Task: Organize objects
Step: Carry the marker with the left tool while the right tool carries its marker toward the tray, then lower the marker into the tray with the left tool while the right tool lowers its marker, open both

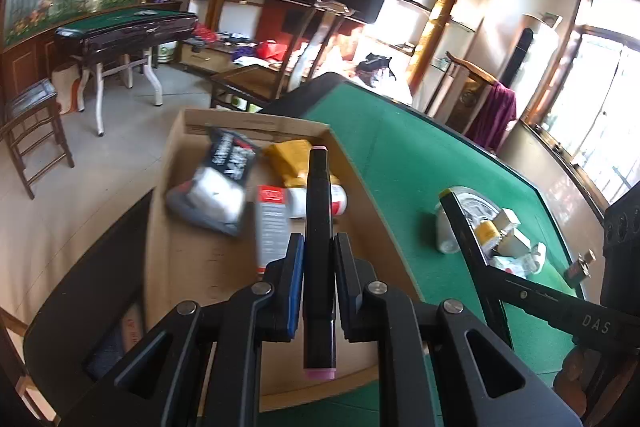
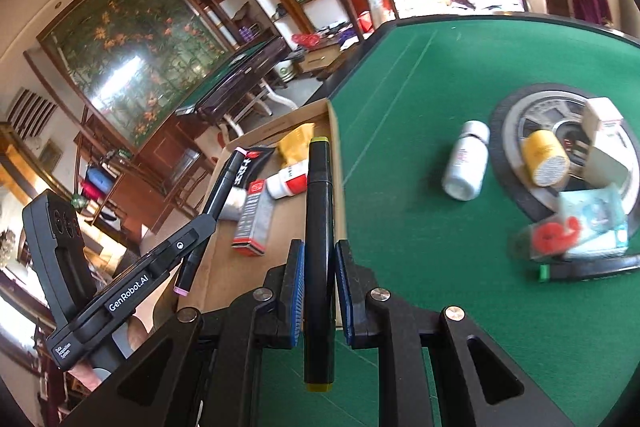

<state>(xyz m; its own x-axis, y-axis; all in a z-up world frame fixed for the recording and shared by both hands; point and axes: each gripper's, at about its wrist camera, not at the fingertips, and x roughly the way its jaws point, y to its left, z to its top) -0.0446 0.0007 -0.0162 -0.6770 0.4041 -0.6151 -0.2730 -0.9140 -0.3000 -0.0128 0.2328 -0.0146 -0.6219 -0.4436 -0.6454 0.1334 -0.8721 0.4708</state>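
Note:
My left gripper [image 1: 318, 247] is shut on a black marker with pink ends [image 1: 318, 227] and holds it over the open cardboard box [image 1: 192, 259]. The same marker shows in the right wrist view [image 2: 218, 195], held by the left gripper [image 2: 200, 227]. My right gripper [image 2: 319, 255] is shut on a black marker with yellow-green ends [image 2: 319, 227], above the box's right wall at the edge of the green table [image 2: 420, 267]. The yellow-ended marker also shows in the left wrist view [image 1: 464, 227].
The box holds a grey and red carton [image 1: 272, 223], a white and red bottle [image 2: 286, 183], a yellow packet [image 1: 292, 155] and a black and white pouch [image 1: 224, 179]. On the table lie a white bottle [image 2: 466, 159], a yellow bottle [image 2: 546, 157], small boxes and a green-capped marker [image 2: 592, 269].

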